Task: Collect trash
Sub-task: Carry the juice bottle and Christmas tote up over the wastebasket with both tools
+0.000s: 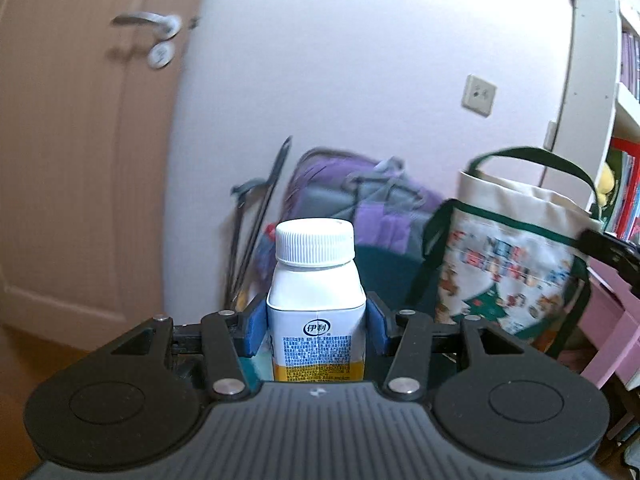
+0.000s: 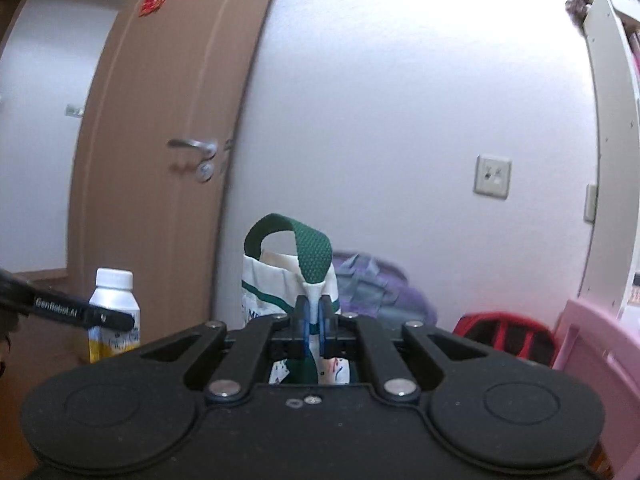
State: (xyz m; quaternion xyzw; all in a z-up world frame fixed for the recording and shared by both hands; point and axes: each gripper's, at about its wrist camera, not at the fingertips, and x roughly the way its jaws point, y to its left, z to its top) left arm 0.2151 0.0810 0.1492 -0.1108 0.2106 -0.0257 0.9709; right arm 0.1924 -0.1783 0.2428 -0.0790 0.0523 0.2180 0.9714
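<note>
Taking the cream tote bag [image 1: 516,256] with green handles as the landmark: far to its left stood a brown door [image 1: 72,160] with a metal lever handle [image 1: 146,22]. Nearer the bag, thin dark rods [image 1: 260,216] leaned against the pale wall [image 1: 340,60]. Just left of the bag, the left gripper [image 1: 316,330] had its blue-padded fingers [image 1: 254,330] clamped on the sides of a small white milk bottle [image 1: 316,320], which stood upright with its ribbed white cap on and a blue-and-yellow label. Behind the bottle and to the bag's left, a purple and grey backpack [image 1: 360,196] rested against the wall. The right gripper [image 2: 315,322] had its fingers [image 2: 303,322] pressed together on the cream fabric at the base of the bag's green handle [image 2: 308,252], so the bag hung from them. Above the bag a wall socket [image 1: 479,95] showed. To the bag's right were a white bookshelf [image 1: 592,80] and pink furniture [image 1: 616,320]; in the right wrist view a red bag [image 2: 504,334] lay on the floor there.
</note>
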